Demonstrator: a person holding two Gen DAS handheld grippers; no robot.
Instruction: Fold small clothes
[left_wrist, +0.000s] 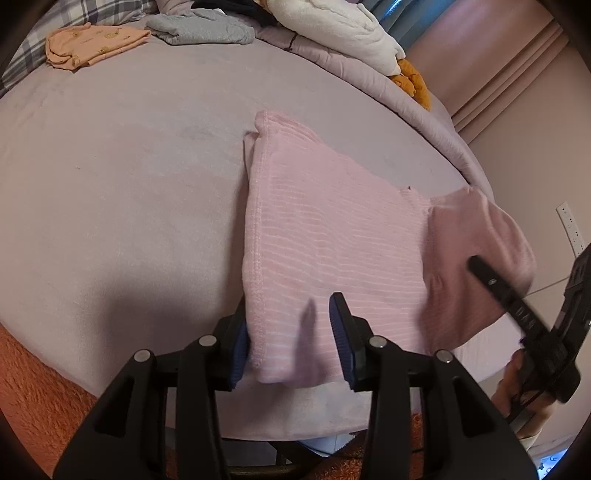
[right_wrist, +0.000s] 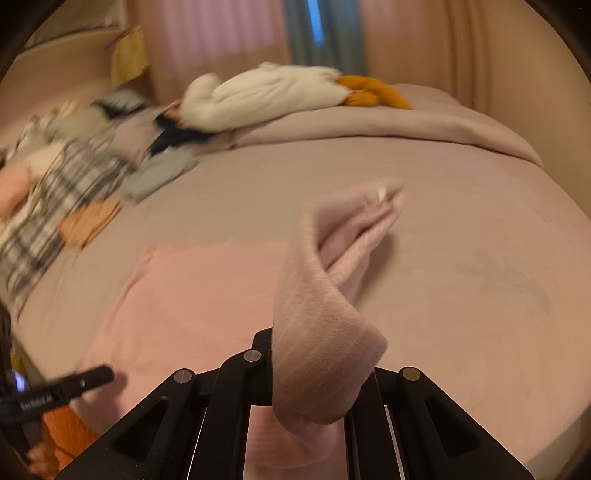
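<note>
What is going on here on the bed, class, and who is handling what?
A person is folding a small pink top on a bed with a hand-held tool in each hand. The right tool is shut on one sleeve and lifts it off the bed. The left tool stands open over the top's near edge, pressing on nothing. Other small clothes, a peach garment and a grey garment, lie at the far side.

Ribbed pink knit garment on matt, smooth mauve bedsheet; orange shaggy rug.
</note>
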